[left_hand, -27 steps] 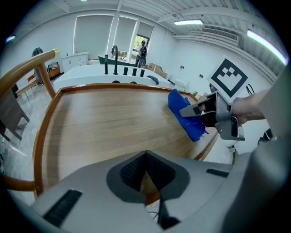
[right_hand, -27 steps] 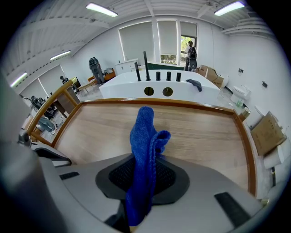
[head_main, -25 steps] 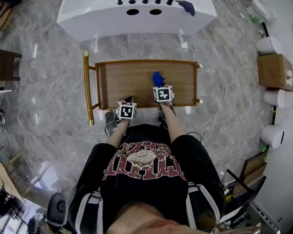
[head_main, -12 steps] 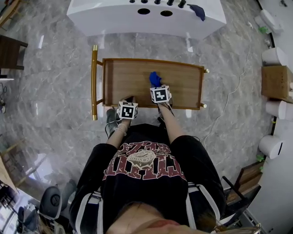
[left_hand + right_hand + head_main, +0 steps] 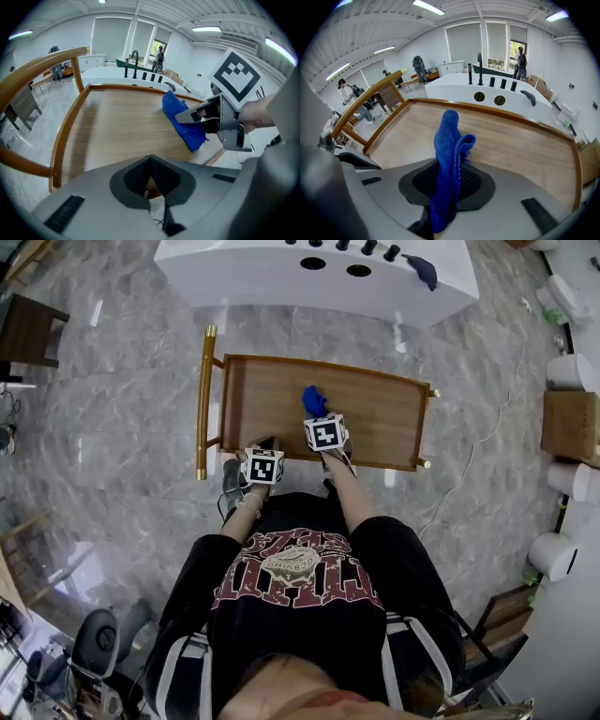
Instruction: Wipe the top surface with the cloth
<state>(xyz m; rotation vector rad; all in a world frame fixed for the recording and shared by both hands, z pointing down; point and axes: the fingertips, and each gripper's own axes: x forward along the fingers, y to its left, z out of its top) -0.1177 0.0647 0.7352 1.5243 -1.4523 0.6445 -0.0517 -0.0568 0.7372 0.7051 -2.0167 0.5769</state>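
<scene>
Cloth (image 5: 449, 140), light, limp blue knit, is pinched by one bunched fold in my right tongs (image 5: 450, 183), over the table (image 5: 375, 418) just in from the middle of its near edge. I judge a deeper bite would stop it sliding out while wiping. My left tongs (image 5: 150, 161) are closed on nothing by the near edge.

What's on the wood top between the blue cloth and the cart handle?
Only bare wooden top between cloth and handle, per head view.

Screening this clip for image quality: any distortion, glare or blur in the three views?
Head view: sharp, light streaks glaring on the marble floor. Left gripper view: fisheye bows the cart rail. Right gripper view: blue cloth crisp, corners black.
</scene>
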